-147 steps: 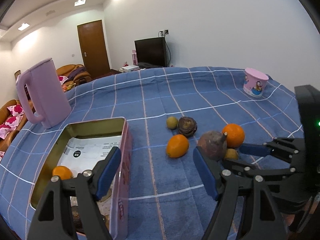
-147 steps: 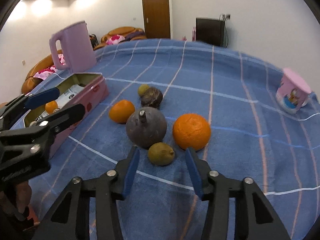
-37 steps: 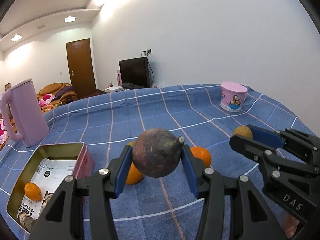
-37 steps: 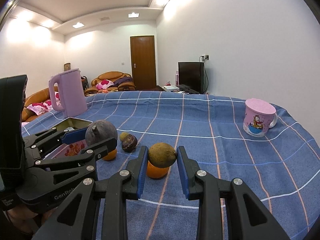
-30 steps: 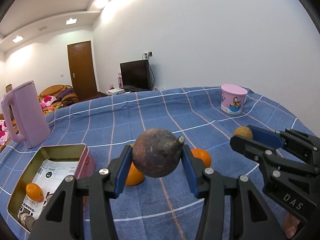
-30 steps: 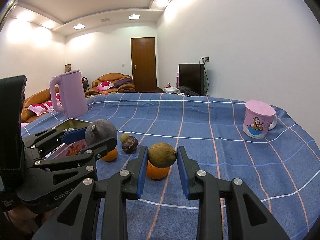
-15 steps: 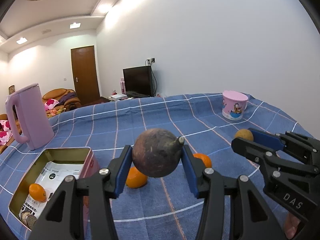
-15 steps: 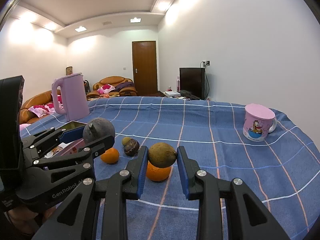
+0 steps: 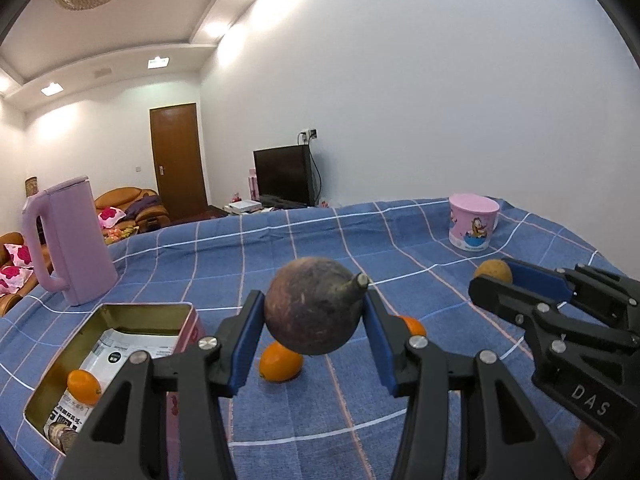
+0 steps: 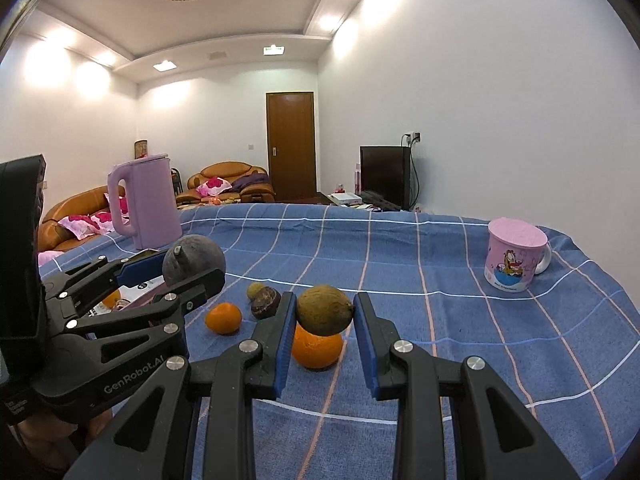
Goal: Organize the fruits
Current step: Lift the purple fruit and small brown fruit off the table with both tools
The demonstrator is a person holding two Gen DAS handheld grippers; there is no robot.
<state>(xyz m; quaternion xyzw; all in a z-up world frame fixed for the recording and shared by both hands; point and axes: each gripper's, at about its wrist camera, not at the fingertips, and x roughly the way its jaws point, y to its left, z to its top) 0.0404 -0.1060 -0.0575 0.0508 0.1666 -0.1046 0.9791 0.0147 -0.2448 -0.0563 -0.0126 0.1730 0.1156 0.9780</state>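
My left gripper [image 9: 314, 320] is shut on a large dark purple round fruit [image 9: 314, 312] with a stub stem, held above the blue checked tablecloth [image 9: 304, 240]. It also shows in the right wrist view [image 10: 194, 258]. My right gripper [image 10: 325, 316] is shut on a small brown-green fruit [image 10: 325, 310], seen in the left wrist view [image 9: 493, 272] too. On the cloth lie two oranges [image 10: 317, 350] [image 10: 223, 318], a dark wrinkled fruit [image 10: 265, 302] and a small green fruit [image 10: 253, 290]. An open pink tin [image 9: 120, 320] at the left holds a small orange [image 9: 83, 386].
A lilac jug [image 9: 70, 248] stands behind the tin at the left. A pink cartoon mug [image 10: 514, 260] stands at the far right of the table. Sofas, a door and a television are beyond the table's far edge.
Both grippers have risen a little with their fruits still held; the table fruits sit lower in view. The grips are unchanged.
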